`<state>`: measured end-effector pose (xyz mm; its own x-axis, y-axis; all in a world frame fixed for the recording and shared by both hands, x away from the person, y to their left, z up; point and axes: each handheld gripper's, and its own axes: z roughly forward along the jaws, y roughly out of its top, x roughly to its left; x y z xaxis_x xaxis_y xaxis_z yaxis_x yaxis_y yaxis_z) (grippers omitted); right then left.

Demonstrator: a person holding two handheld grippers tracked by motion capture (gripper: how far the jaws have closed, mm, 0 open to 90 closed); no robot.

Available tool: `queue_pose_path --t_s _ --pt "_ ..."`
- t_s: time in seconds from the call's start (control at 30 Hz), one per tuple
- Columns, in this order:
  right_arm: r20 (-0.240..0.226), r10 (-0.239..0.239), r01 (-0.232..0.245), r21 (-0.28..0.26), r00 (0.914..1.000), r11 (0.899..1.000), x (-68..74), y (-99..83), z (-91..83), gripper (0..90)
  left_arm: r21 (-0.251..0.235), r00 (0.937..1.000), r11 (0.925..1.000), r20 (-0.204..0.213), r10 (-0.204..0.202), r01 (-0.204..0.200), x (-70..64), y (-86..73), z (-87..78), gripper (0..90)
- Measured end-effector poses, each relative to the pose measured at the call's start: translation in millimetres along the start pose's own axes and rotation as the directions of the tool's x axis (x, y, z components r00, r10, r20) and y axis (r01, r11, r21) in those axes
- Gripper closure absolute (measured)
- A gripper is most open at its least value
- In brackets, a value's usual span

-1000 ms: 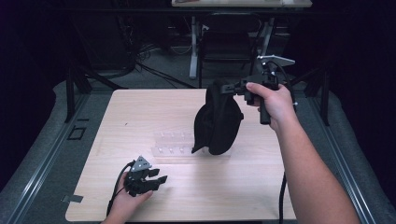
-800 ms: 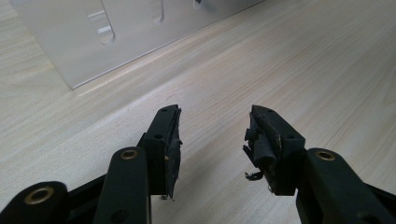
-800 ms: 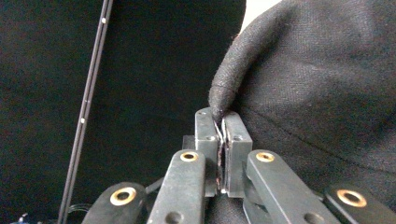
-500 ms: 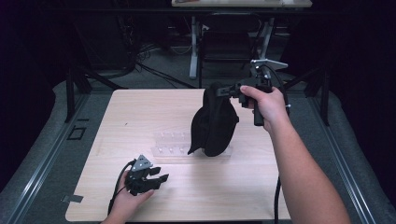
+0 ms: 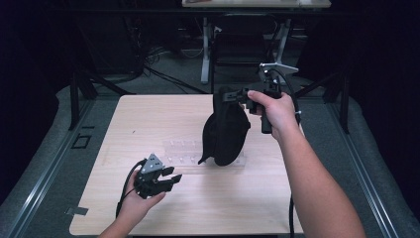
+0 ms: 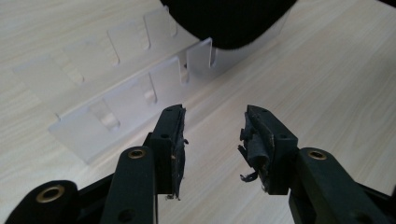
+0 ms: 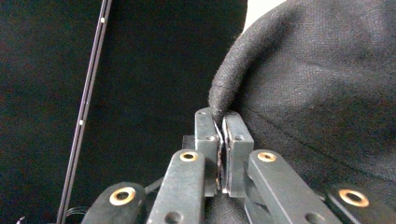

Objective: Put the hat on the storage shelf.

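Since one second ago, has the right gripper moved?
Yes. In the high view the right gripper, shut on the black cap, has drifted left toward the person's left, relative to the clear plastic rack.

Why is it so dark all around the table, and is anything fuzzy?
High view: light falls on the table, the room around stays dark. Left gripper view: the clear rack looks sharp, its far end softer. Right gripper view: the black cloth is crisp, background black.

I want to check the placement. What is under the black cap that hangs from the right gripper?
Under the black cap lies a clear plastic rack on the table. The cap covers the rack's right part, so that part cannot be judged.
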<state>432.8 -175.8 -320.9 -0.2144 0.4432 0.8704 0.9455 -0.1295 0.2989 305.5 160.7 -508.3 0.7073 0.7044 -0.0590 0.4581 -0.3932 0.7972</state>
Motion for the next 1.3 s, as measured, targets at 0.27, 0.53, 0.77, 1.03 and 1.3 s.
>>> queue_pose_path --t_s 0.27,0.53,0.77,1.03,1.3 --pt "-0.016 -0.006 0.006 0.001 0.9999 1.0 3.4 -0.4 9.9 86.6 -0.019 0.999 0.9989 0.013 0.043 -0.042 -12.6 19.0 11.1 62.1" --pt "-0.018 -0.012 0.012 0.003 0.9998 1.0 5.3 -0.7 13.9 86.4 -0.025 0.9973 0.9972 0.02 0.07 -0.07 -22.7 28.4 21.4 67.3" --pt "-0.021 -0.012 0.012 -0.001 0.9997 1.0 6.2 -0.8 16.2 86.2 -0.039 0.9972 0.9969 0.028 0.07 -0.069 -29.0 36.8 25.9 70.2" --pt "-0.022 -0.019 0.019 0.004 0.9996 1.0 6.3 -1.0 16.0 86.0 -0.049 0.9956 0.9944 -0.002 0.093 -0.093 -34.1 39.3 31.0 77.3" --pt "-0.026 -0.017 0.018 0.005 0.9995 1.0 5.6 -0.8 15.8 85.1 -0.046 0.9948 0.9939 -0.024 0.099 -0.1 -35.9 40.4 31.6 82.0"
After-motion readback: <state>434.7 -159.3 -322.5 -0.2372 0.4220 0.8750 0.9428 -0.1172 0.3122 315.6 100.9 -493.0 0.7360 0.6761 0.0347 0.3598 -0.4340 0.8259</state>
